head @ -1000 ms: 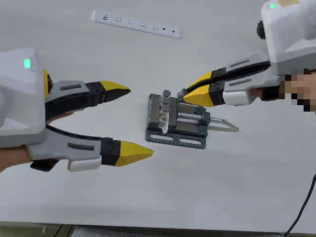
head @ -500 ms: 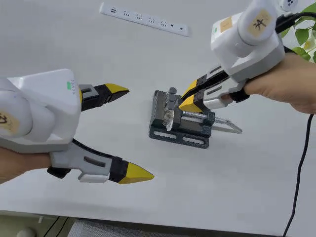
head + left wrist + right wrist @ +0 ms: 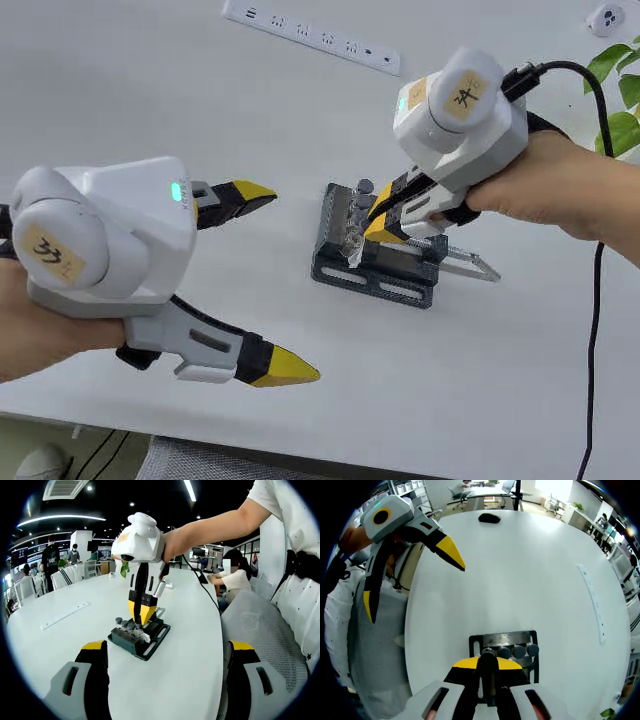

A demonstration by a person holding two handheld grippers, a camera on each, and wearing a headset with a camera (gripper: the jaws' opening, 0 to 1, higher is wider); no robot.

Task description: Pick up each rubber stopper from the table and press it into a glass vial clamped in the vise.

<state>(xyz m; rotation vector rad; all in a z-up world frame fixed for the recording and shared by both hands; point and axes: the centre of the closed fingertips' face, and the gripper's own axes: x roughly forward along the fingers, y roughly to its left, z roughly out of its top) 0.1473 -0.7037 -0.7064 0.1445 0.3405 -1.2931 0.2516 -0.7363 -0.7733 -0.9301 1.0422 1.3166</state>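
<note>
Now my right hand-held gripper (image 3: 372, 229), clamped on a stopper (image 3: 487, 656), has tipped down over the vise (image 3: 376, 279) to press; my left hand-held gripper (image 3: 290, 285) hangs spread apart.

The left gripper (image 3: 295, 286) and right gripper (image 3: 378, 228) are showing white shells, black jaws, yellow tips; the stopper (image 3: 488, 656) in the right one is looking grey; the vise (image 3: 385, 272) is showing dark grey; the table (image 3: 200, 100) is gleaming white.
</note>
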